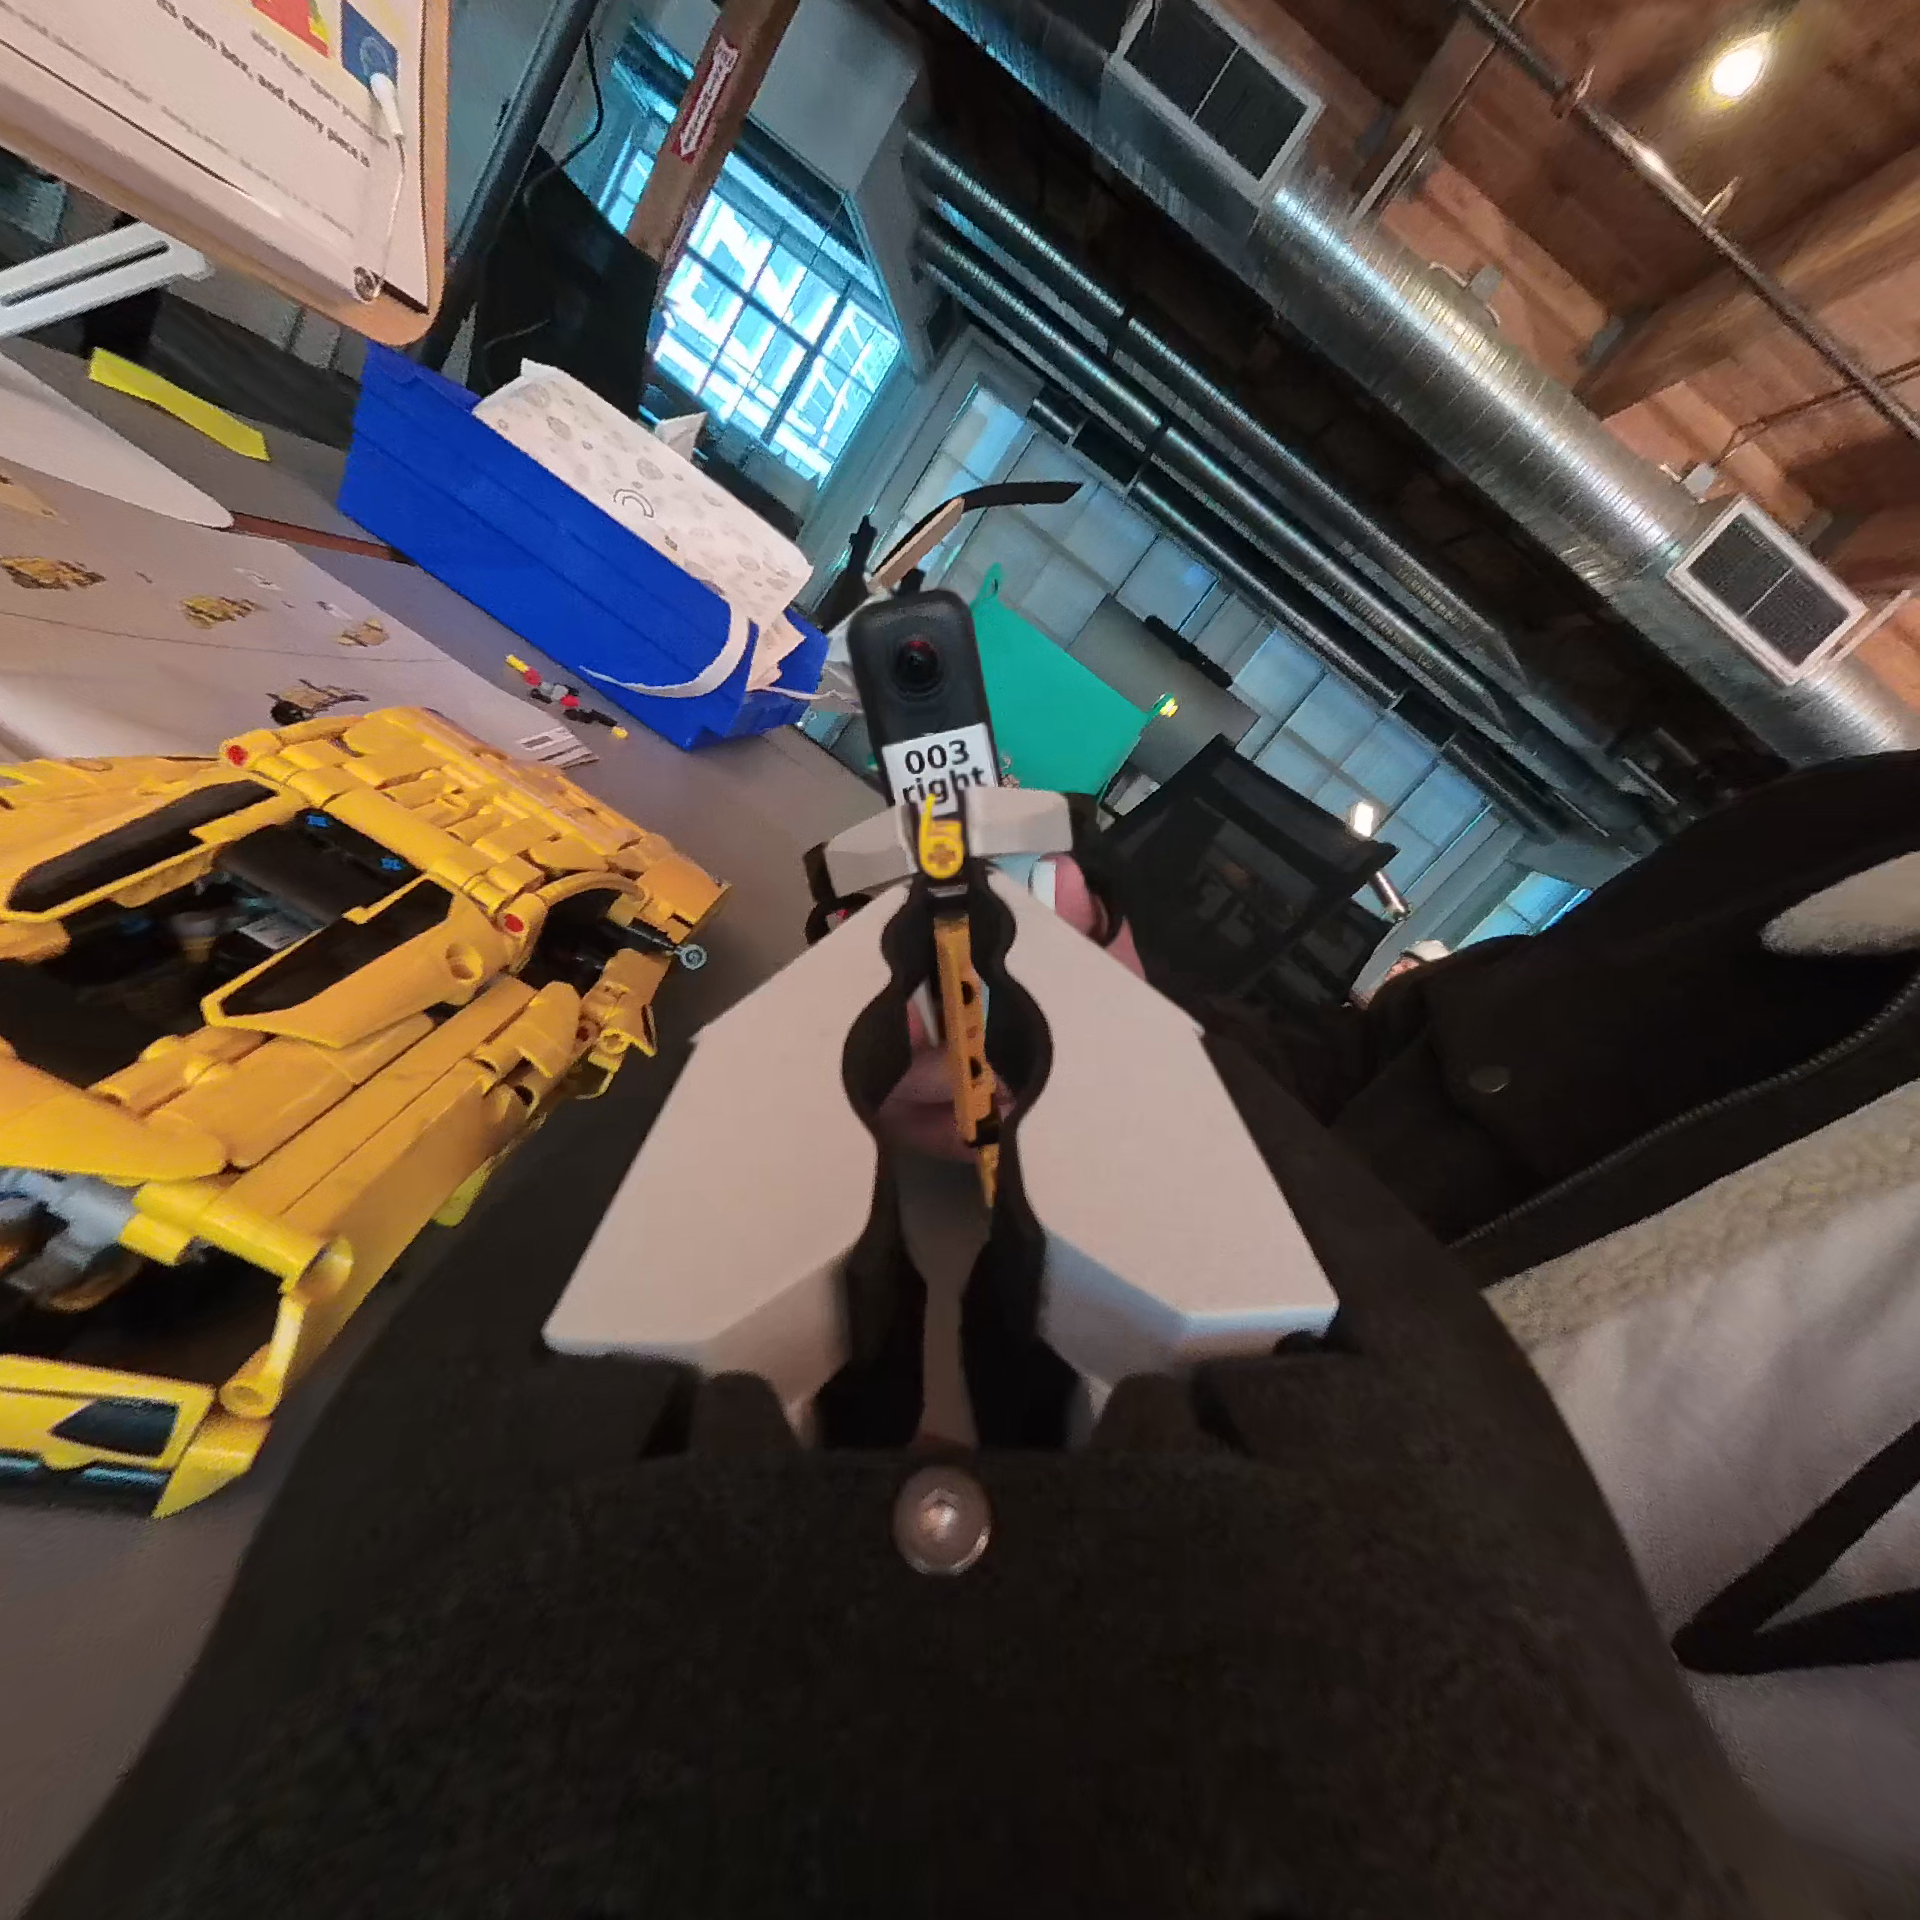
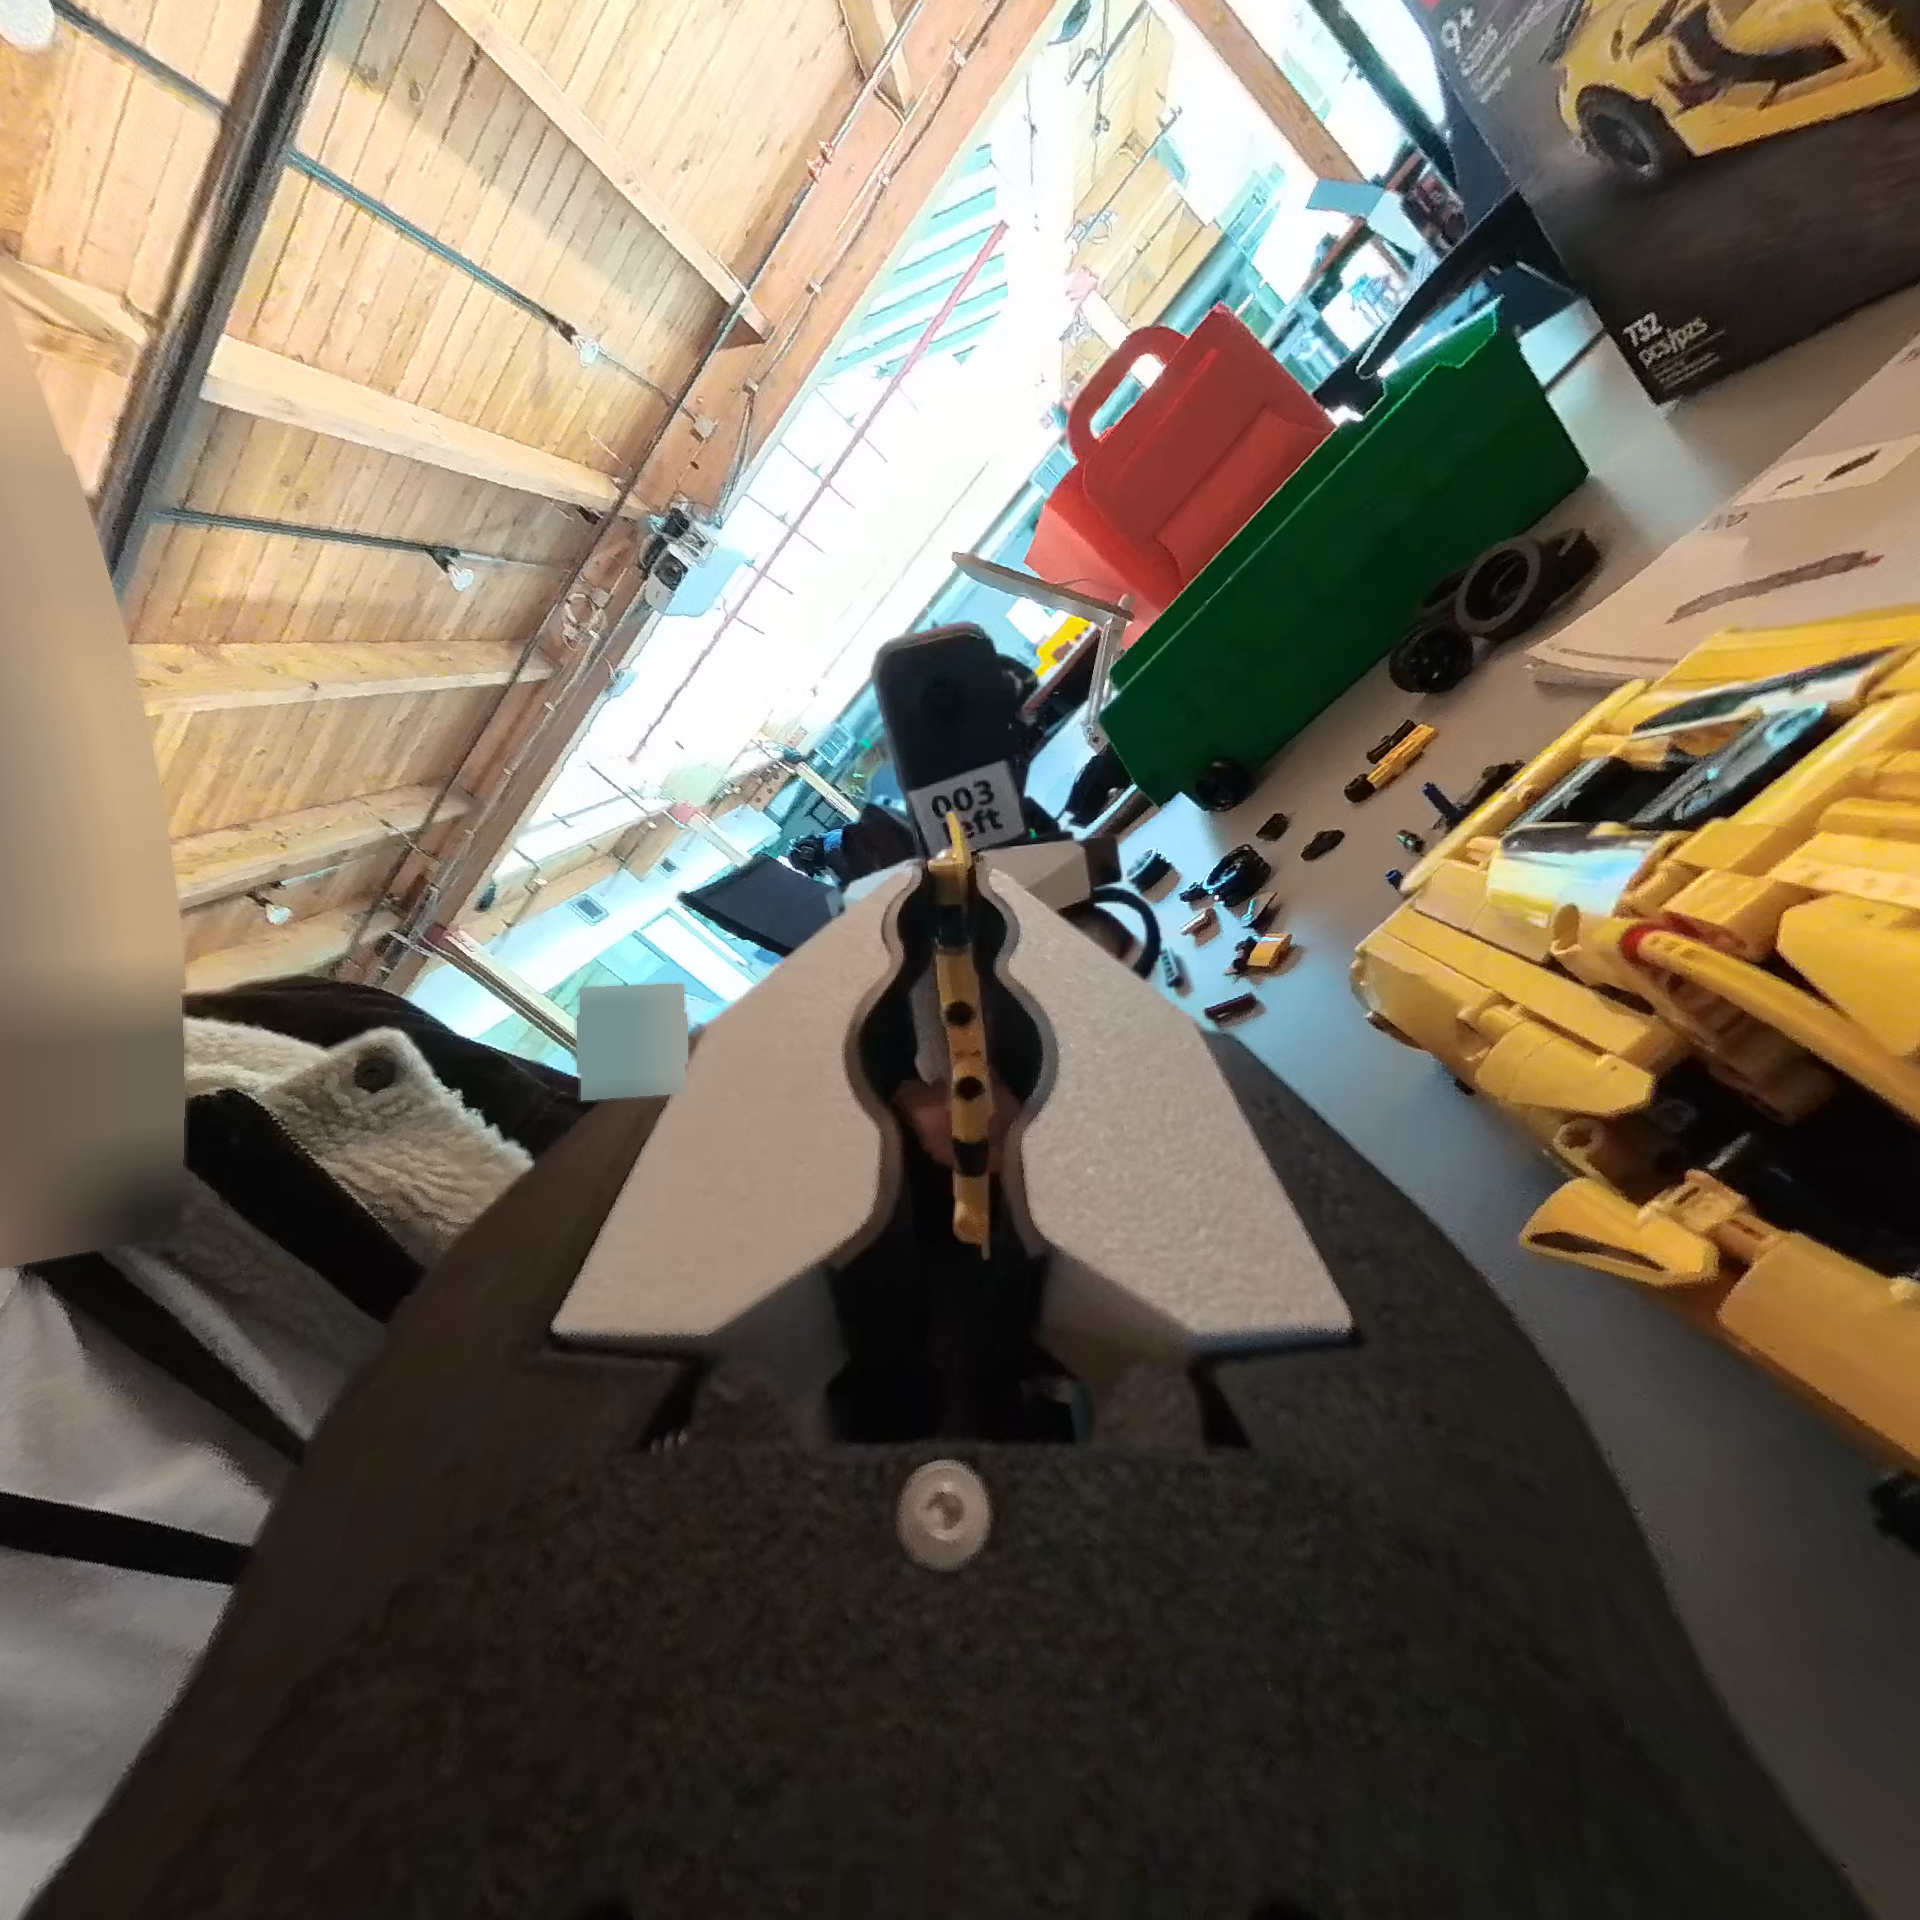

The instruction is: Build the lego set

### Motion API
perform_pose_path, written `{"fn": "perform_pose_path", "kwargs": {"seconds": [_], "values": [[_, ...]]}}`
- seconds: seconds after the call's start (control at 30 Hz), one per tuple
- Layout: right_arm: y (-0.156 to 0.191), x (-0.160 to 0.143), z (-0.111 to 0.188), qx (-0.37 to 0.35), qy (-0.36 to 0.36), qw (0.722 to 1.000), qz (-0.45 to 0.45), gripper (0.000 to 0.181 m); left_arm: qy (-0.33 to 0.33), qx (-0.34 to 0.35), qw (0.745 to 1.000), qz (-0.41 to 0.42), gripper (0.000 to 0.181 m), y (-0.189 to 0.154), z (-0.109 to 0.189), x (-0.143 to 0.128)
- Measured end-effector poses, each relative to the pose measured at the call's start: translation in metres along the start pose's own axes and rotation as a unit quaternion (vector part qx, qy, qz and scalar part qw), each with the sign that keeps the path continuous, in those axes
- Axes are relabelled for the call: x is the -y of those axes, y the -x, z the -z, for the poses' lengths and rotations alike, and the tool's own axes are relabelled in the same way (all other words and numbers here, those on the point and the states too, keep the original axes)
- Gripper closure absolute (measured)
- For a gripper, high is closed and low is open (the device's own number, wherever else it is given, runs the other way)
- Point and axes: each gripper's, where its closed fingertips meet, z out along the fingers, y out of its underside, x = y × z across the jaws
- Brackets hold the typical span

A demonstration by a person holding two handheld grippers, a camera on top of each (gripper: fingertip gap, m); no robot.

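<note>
Both my grippers, left (image 1: 940,914) and right (image 2: 951,883), clamp one yellow beam (image 1: 971,1049) tip-to-tip above table (image 1: 790,790); yellow car (image 1: 291,997) beside, loose parts (image 2: 1247,914) beyond

Daylight streaming through windows (image 2: 831,499), blowing out to white glare in right wrist view. Ceiling lamp (image 1: 1737,69) glowing warm. Fisheye bending edges strongly. Yellow car (image 1: 260,1039) blurring toward frame border; foreground gripper bodies staying dark, grainy.

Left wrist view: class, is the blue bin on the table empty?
No. The blue bin holds crumpled white printed paper that rises above its rim and spills over its edge.
</note>
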Motion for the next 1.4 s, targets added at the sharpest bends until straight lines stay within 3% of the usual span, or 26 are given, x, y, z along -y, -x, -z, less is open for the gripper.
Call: {"fn": "perform_pose_path", "kwargs": {"seconds": [0.13, 0.47, 0.6, 0.7, 0.77, 0.97, 1.07, 1.4], "values": [[-0.005, 0.002, 0.001, 0.015, -0.019, 0.999, -0.04, 0.176, 0.003, 0.007, 1.0, 0.007, 0.174, 0.004, -0.001, -0.001], [0.002, 0.004, 0.0, 0.037, -0.022, 0.999, -0.033, 0.176, 0.002, 0.002, 1.0, -0.015, 0.174, -0.004, -0.002, -0.001], [0.002, 0.001, -0.002, 0.014, -0.001, 1.0, 0.004, 0.176, 0.005, 0.002, 1.0, -0.014, 0.174, -0.002, 0.001, -0.001], [0.003, 0.001, -0.004, -0.018, 0.016, 0.998, 0.054, 0.158, -0.023, 0.016, 1.0, 0.003, 0.174, 0.004, 0.007, 0.006], [0.001, -0.007, -0.005, -0.033, 0.041, 0.996, 0.071, 0.156, -0.047, 0.018, 0.999, 0.004, 0.174, 0.005, 0.012, 0.015], [0.005, -0.012, -0.009, -0.009, 0.053, 0.996, 0.065, 0.175, -0.038, -0.013, 0.999, 0.009, 0.174, -0.007, 0.005, 0.011], [0.005, -0.017, -0.01, -0.009, 0.072, 0.995, 0.065, 0.175, -0.039, -0.029, 0.998, 0.037, 0.174, -0.006, 0.005, 0.01], [0.011, -0.014, -0.005, -0.001, 0.062, 0.996, 0.071, 0.176, -0.026, -0.027, 0.999, -0.001, 0.173, -0.013, 0.0, 0.006]]}}
